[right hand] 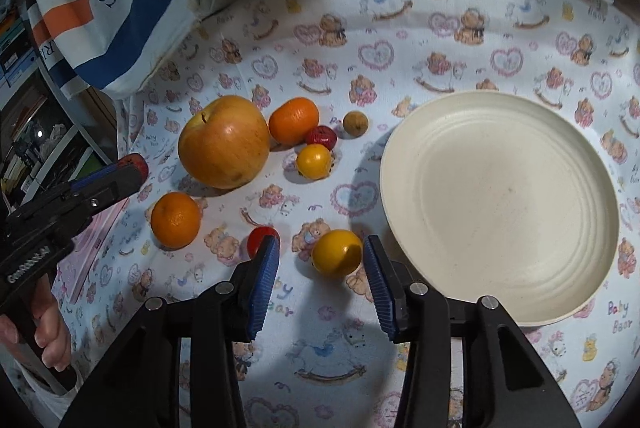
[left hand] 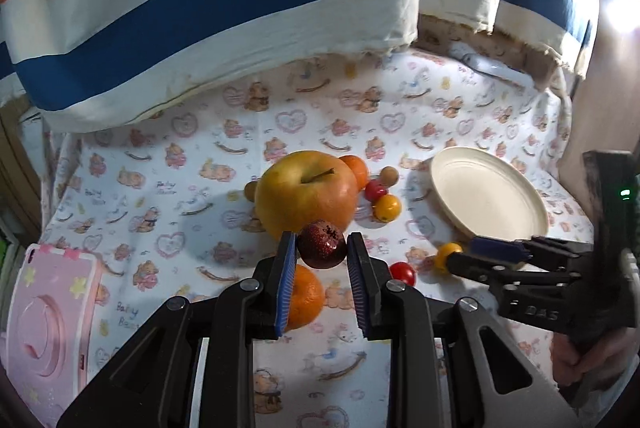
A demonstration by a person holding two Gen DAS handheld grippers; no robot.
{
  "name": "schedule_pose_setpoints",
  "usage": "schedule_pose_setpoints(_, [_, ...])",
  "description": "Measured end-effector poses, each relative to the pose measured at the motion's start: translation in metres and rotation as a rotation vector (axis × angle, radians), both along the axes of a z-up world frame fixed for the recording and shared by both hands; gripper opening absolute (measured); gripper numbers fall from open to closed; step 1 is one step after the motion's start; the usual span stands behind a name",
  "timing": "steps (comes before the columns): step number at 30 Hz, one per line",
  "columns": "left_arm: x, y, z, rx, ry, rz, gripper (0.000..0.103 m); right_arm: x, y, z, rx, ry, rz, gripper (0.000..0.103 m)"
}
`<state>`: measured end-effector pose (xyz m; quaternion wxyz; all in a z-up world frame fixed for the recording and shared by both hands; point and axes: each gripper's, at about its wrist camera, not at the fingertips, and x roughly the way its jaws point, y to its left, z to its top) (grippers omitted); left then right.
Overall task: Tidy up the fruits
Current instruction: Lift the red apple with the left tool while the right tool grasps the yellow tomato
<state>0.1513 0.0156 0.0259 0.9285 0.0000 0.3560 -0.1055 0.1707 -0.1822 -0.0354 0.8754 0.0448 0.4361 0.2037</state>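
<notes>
Plate [right hand: 500,204]: right of the fruit cluster, on the cloth [right hand: 400,28].
Apple [right hand: 223,142]: left of a tangerine [right hand: 293,120].
Cushion [right hand: 112,0]: behind.

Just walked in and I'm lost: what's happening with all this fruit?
A person is sorting fruit with two handheld grippers. The left gripper holds a small dark red fruit between its fingers, above the cloth. The right gripper is open around a small yellow fruit lying on the cloth, not yet gripped. The plate is still empty; the apple and oranges remain on the cloth.
</notes>
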Motion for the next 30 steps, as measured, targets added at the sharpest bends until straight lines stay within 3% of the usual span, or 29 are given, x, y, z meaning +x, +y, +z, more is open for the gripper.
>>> schedule_pose_setpoints(2, [-0.001, 0.002, 0.001, -0.028, 0.003, -0.007, 0.025, 0.001, 0.002, -0.003, -0.010, 0.003, -0.001, 0.046])
schedule_pose_setpoints(10, [-0.003, -0.004, -0.002, -0.002, 0.009, -0.011, 0.025, 0.006, 0.009, -0.015, -0.070, 0.023, -0.008, 0.046])
schedule_pose_setpoints(16, [-0.006, -0.008, -0.001, 0.034, -0.008, -0.003, 0.025, 0.005, 0.015, -0.016, -0.113, -0.004, -0.015, 0.031])
schedule_pose_setpoints(25, [-0.013, -0.012, 0.009, 0.043, -0.042, 0.002, 0.025, -0.006, 0.011, 0.001, -0.085, -0.046, -0.012, 0.031])
schedule_pose_setpoints(30, [-0.018, -0.019, 0.025, 0.066, -0.073, -0.002, 0.025, -0.015, 0.002, 0.029, -0.074, -0.107, -0.012, 0.031])
